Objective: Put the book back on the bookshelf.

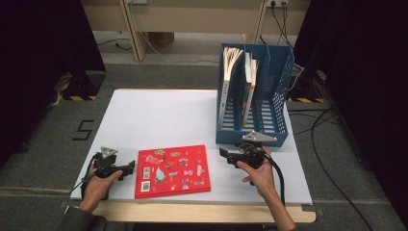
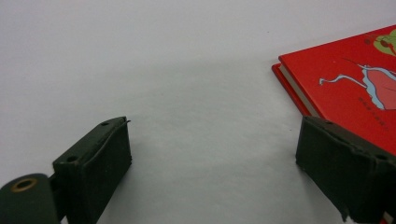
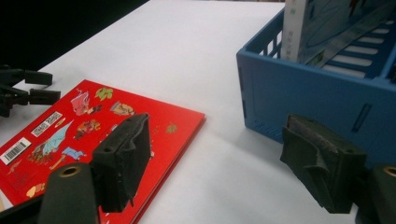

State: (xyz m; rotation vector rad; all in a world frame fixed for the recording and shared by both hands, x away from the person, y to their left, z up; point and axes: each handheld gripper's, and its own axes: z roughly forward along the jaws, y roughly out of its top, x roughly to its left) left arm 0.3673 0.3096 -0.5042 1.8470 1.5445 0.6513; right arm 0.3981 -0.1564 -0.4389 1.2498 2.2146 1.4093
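A red hardcover picture book (image 1: 172,171) is seen lying flat, back cover up, near the front edge of a white worktop (image 1: 159,115), its barcode stickers turned toward the left side in the high view. The book is flanked by 2 hand-held tools. The left tool (image 1: 129,168) is held low at the book's left edge, pointing toward it; in the left gripper view its jaws are spread wide over bare worktop, nothing is gripped between them, and the book's corner (image 2: 345,88) is seen just beside the right-hand jaw. The right tool (image 1: 225,156) is held to the right of the book, just in front of a blue slotted file rack (image 1: 276,103), and is aimed leftward. Its jaws are likewise parted and empty; in the right gripper view (image 3: 215,165) one jaw is framed against the book's red cover (image 3: 88,123) and the other against the rack's blue front wall (image 3: 308,100), with bare worktop between them. The book and the rack are set apart. In the rack, 2 books (image 1: 238,82) are stood upright in its left compartments. A grey carpeted floor (image 1: 43,139) is seen around the worktop.
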